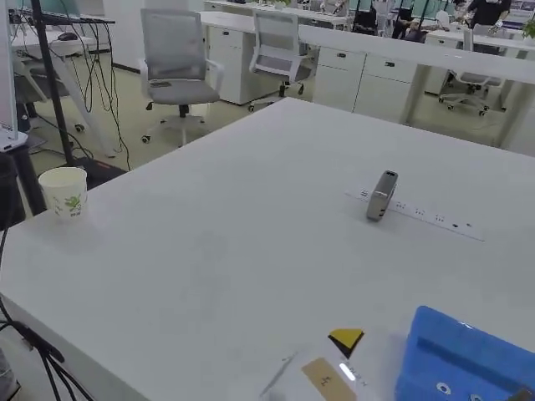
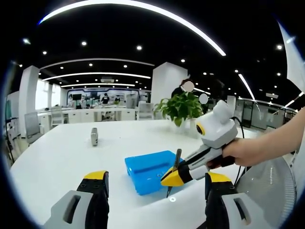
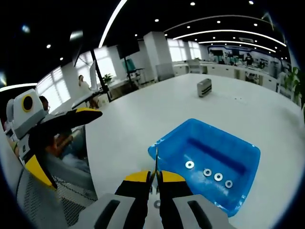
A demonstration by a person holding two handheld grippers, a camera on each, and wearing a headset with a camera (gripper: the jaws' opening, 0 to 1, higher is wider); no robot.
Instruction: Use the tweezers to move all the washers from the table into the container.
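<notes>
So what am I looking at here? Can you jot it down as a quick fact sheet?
Setting: white table in an open office
Left gripper: fingers open, holding nothing
Right gripper: fingers shut on the tweezers, which point down
Container: blue, beside the tweezers
Washers in container: four
Washer on table: one, close to the tweezers' tip
Also there: paper cup near the table's edge

Open across the table (image 1: 209,251); hemmed by paper cup (image 1: 64,192) at left, grey device (image 1: 381,195) farther back, blue container (image 1: 468,359) near right.
</notes>
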